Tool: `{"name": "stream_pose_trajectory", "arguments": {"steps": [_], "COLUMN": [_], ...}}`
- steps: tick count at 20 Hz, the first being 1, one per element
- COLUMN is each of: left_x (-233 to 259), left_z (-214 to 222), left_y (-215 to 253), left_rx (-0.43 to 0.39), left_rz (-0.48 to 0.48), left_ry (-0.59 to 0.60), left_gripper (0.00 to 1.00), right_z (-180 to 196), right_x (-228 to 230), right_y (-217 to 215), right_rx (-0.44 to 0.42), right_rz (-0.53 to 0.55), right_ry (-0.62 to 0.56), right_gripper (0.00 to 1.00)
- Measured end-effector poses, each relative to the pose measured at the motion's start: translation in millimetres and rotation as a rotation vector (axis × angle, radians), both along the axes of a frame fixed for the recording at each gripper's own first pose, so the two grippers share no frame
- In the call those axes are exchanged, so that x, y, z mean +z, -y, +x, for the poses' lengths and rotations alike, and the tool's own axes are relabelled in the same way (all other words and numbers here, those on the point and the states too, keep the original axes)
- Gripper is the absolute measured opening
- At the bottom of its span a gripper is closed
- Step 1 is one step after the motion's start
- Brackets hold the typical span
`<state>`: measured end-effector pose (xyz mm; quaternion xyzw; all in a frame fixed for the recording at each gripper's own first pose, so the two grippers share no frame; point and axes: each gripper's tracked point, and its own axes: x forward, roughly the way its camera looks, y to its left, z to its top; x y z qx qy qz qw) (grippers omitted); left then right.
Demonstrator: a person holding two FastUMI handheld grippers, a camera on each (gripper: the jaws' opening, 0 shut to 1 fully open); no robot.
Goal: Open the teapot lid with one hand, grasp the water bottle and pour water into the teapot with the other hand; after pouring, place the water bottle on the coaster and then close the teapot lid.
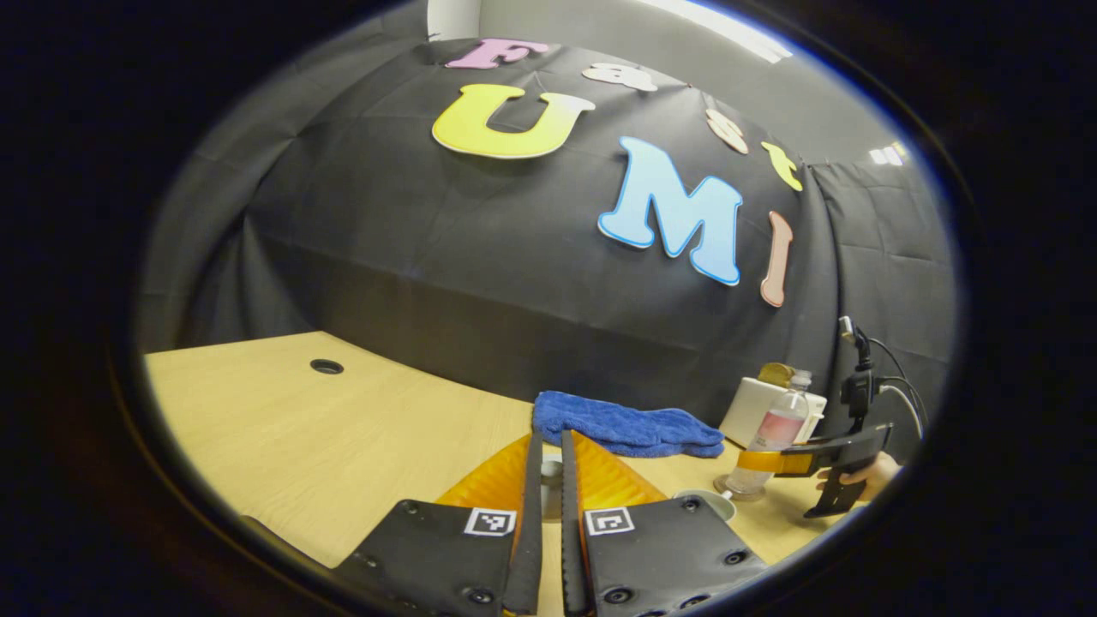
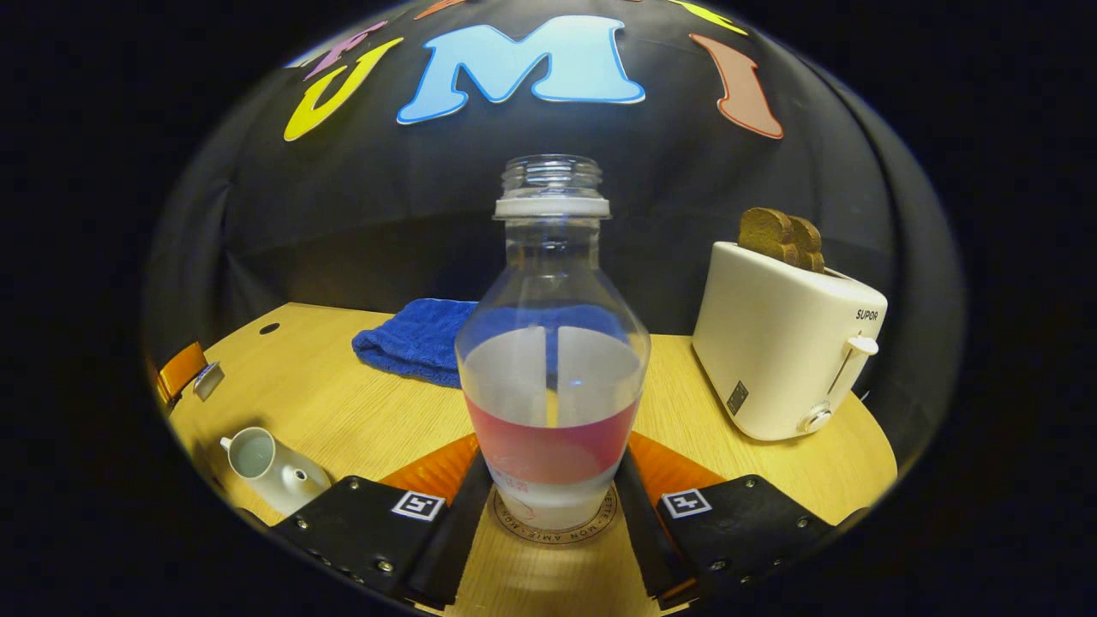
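Note:
The clear water bottle [image 2: 553,343], uncapped, part full and with a pink band, stands upright on the round coaster [image 2: 514,524]. My right gripper [image 2: 553,467] is shut on the bottle's lower body, one finger pressing on each side. The white teapot [image 2: 267,467] sits open at the lower left of the right gripper view. In the left gripper view its rim [image 1: 707,501] lies just right of my fingers. My left gripper [image 1: 548,446] is shut on the small teapot lid [image 1: 551,480] and holds it above the table. Farther right, the bottle [image 1: 776,428] stands in the right gripper [image 1: 771,463].
A folded blue towel [image 2: 411,338] lies at the back of the wooden table [image 2: 360,411]. A white toaster [image 2: 784,343] with brown toast in it stands to the right of the bottle. The tabletop has a cable hole [image 1: 326,367] at its far left.

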<state>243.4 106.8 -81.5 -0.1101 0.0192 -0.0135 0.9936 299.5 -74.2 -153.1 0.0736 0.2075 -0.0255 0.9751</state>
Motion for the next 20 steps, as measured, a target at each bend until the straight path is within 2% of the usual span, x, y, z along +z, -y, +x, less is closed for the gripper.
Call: {"name": "stream_pose_trajectory", "arguments": {"steps": [4,5,12,20], "left_x": [-1,0,-1,0], "left_z": [1,1,1,1], "left_y": [0,0,0,5], "left_rx": [0.001,0.001,0.000,-0.006], "left_rz": [0.000,0.000,0.000,0.027], "left_ry": [0.000,0.000,0.000,0.001], "left_gripper": [0.16,0.16,0.16,0.16], "right_z": [-3,-4,-18,-74], "right_x": [2,2,21,31], "right_y": [0,0,-4,-8], "right_rx": [-0.003,-0.007,-0.011,-0.021], "right_rz": [0.031,0.029,0.000,-0.022], "right_ry": [0.001,-0.001,0.041,0.100], "right_gripper": [0.80,0.99,0.98,0.98]}}
